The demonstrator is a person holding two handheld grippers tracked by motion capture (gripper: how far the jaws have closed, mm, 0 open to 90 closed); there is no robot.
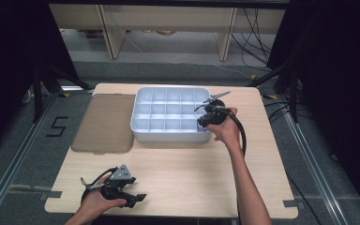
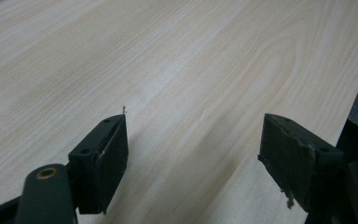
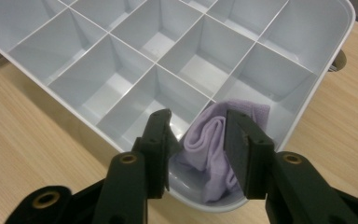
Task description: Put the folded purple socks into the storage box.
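My right gripper [image 3: 198, 140], jaws parted, has released the lilac cloth [image 3: 214, 154] into the tray's [image 3: 307, 100] corner compartment; lift straight up to avoid snagging.

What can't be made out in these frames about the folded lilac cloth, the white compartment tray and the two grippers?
- Folded lilac cloth: in the right gripper view, its sides sit behind the right gripper's black jaws, its lower end behind the tray rim.
- White plastic compartment tray: far cells cut off by that view's top edge.
- Cloth's corner cell: covered by the hand in the high view.
- Left gripper: body cut off by its view's bottom edge.
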